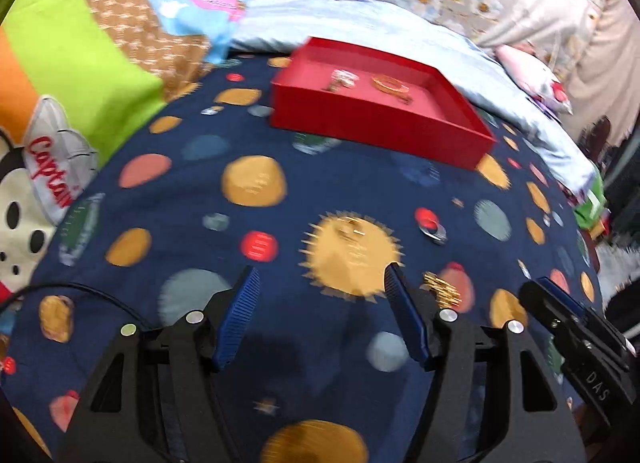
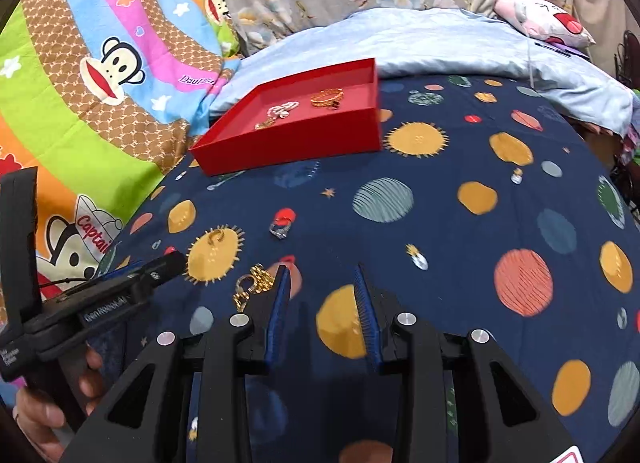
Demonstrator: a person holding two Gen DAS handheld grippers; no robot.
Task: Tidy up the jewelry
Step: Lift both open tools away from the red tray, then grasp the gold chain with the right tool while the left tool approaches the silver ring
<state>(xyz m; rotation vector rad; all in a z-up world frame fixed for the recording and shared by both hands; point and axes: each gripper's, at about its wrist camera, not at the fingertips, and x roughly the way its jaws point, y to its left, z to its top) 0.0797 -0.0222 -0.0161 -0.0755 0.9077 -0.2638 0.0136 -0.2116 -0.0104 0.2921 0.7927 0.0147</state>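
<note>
- The gold chain piece (image 2: 250,289) lies on the navy planet-print sheet (image 2: 460,223), just beside the right gripper (image 2: 320,287)'s left finger; it looks light, limp and linked, likely to slip or droop, so a pinch across the bunched links seems the safest hold.
- A small gold ring (image 2: 215,236) and a silver ring (image 2: 281,225) lie further out; hard, tiny and smooth, they probably need a precise grip across the band.
- The red tray (image 2: 288,147), stiff-walled, already holds a pearl piece (image 2: 280,111) and a gold bangle (image 2: 328,97).
- Both the right gripper and the left gripper (image 1: 322,279) stand wide apart, holding nothing.
</note>
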